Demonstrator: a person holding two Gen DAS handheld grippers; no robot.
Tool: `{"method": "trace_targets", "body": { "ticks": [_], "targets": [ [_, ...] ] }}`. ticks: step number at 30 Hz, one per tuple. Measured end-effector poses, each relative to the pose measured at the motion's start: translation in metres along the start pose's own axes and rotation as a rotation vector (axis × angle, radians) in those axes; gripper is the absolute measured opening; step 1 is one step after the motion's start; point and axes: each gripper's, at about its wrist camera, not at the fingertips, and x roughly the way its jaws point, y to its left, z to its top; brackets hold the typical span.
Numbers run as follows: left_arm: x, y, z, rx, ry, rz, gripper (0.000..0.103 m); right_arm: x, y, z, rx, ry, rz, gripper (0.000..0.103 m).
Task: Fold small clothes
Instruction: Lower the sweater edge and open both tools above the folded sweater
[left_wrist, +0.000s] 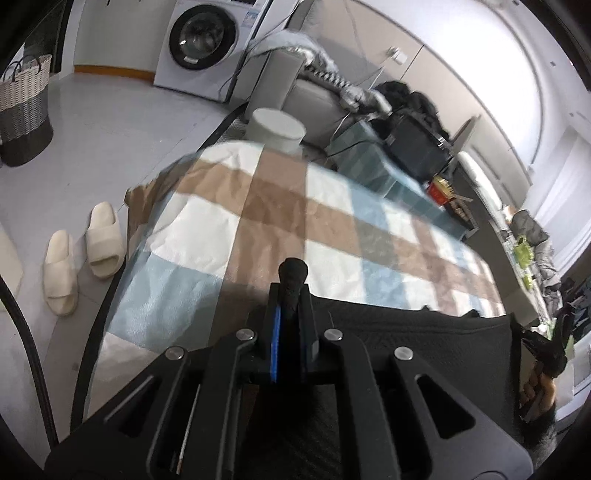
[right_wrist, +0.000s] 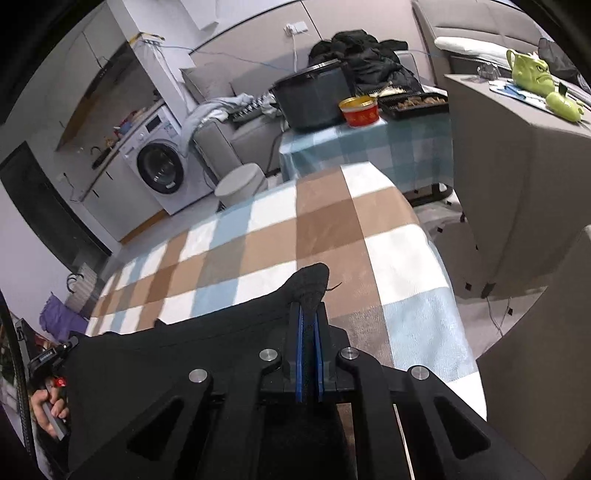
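Both corners pinched: the left gripper (left_wrist: 291, 291) and right gripper (right_wrist: 309, 314) each clamp the black knitted garment (right_wrist: 184, 354) over the near checked blanket (right_wrist: 325, 221), fold not yet made.

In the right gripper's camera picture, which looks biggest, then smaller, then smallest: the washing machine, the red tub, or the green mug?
1. Washing machine, clearly the biggest.
2. Red tub and green mug look about alike, so I won't rank them.

They stand at different depths, so real sizes may differ.
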Motion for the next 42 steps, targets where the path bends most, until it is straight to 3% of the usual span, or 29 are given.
{"method": "trace_targets", "body": {
  "ticks": [3,4,9,11,13,15,18,20,23,28,32,39,42],
  "targets": [
    [0.006,0.000,-0.002,0.000,0.027,0.072,0.014,0.005,-0.001,0.000,0.013,0.032,-0.039,0.015],
    [0.004,-0.001,-0.003,0.001,0.025,0.077,0.015,0.003,-0.002,-0.001,0.016,0.029,-0.057,0.022],
    [-0.029,-0.003,-0.012,0.008,-0.006,0.100,0.038,-0.036,-0.002,-0.012,-0.008,0.009,-0.055,0.029],
    [-0.050,-0.005,-0.023,0.006,-0.013,0.092,0.043,-0.057,0.002,-0.024,-0.031,0.012,-0.048,0.037],
    [-0.071,-0.009,-0.036,0.008,-0.012,0.086,0.054,-0.078,0.007,-0.040,-0.061,0.017,-0.039,0.045],
    [-0.093,-0.014,-0.052,0.012,-0.007,0.079,0.073,-0.098,0.010,-0.060,-0.076,0.033,-0.029,0.048],
    [-0.127,-0.021,-0.083,0.022,-0.016,0.075,0.084,-0.126,0.008,-0.097,-0.059,0.069,0.003,0.054],
    [-0.149,-0.026,-0.108,0.031,-0.013,0.071,0.088,-0.144,0.004,-0.124,-0.037,0.080,0.018,0.055],
    [-0.172,-0.029,-0.141,0.032,0.000,0.086,0.102,-0.163,-0.007,-0.160,0.018,0.093,0.044,0.055],
    [-0.205,-0.024,-0.193,-0.021,-0.002,0.065,0.102,-0.180,-0.018,-0.203,0.098,0.116,0.137,0.055],
    [-0.216,-0.018,-0.226,-0.062,0.027,0.039,0.102,-0.188,-0.007,-0.218,0.070,0.117,0.198,0.055],
    [-0.216,-0.015,-0.250,-0.077,0.062,0.047,0.101,-0.184,0.006,-0.224,-0.001,0.122,0.190,0.055],
    [-0.220,-0.018,-0.254,-0.054,0.057,0.052,0.101,-0.195,0.020,-0.228,-0.080,0.101,0.276,0.056]
  ]
}}
